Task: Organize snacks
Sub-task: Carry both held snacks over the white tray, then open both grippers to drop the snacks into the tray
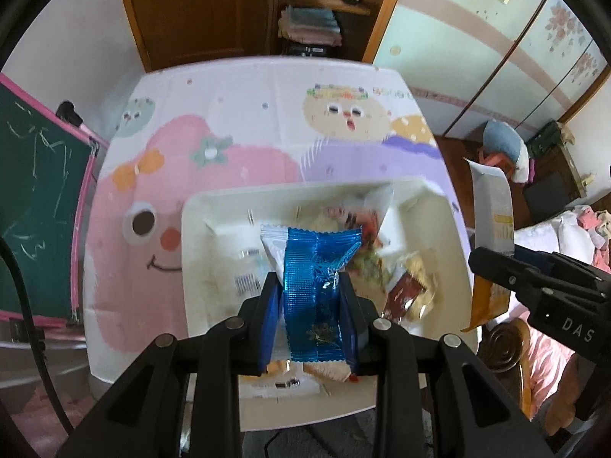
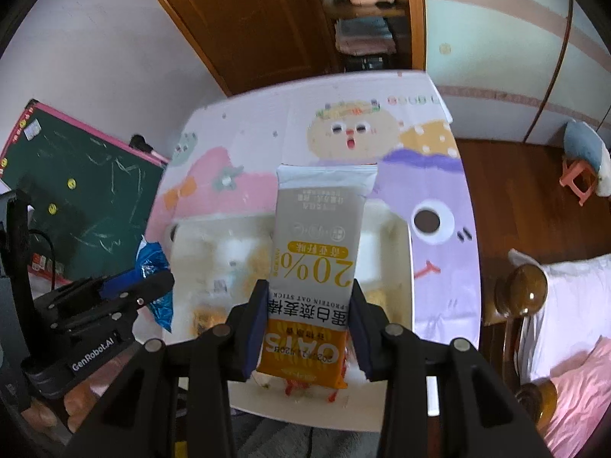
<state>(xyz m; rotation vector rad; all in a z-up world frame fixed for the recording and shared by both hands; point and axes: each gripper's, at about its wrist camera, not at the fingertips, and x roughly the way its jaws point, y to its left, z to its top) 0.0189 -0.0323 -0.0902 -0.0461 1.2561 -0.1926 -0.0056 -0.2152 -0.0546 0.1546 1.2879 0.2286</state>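
My left gripper (image 1: 310,286) is shut on a blue foil snack packet (image 1: 313,278) and holds it above a white rectangular bin (image 1: 198,229) with several snack packets inside. My right gripper (image 2: 308,297) is shut on a grey and orange oat stick packet (image 2: 317,252), held upright above the same bin (image 2: 401,236). In the left wrist view the right gripper (image 1: 496,267) with its oat packet (image 1: 490,206) is at the bin's right side. In the right wrist view the left gripper (image 2: 152,282) with the blue packet (image 2: 154,263) is at the left.
The bin stands near the front edge of a table covered by a cartoon-print cloth (image 1: 244,114). A green chalkboard (image 1: 34,198) leans at the left. A bed with wooden posts (image 2: 527,290) is at the right. A wooden door (image 2: 244,19) and shelves are behind.
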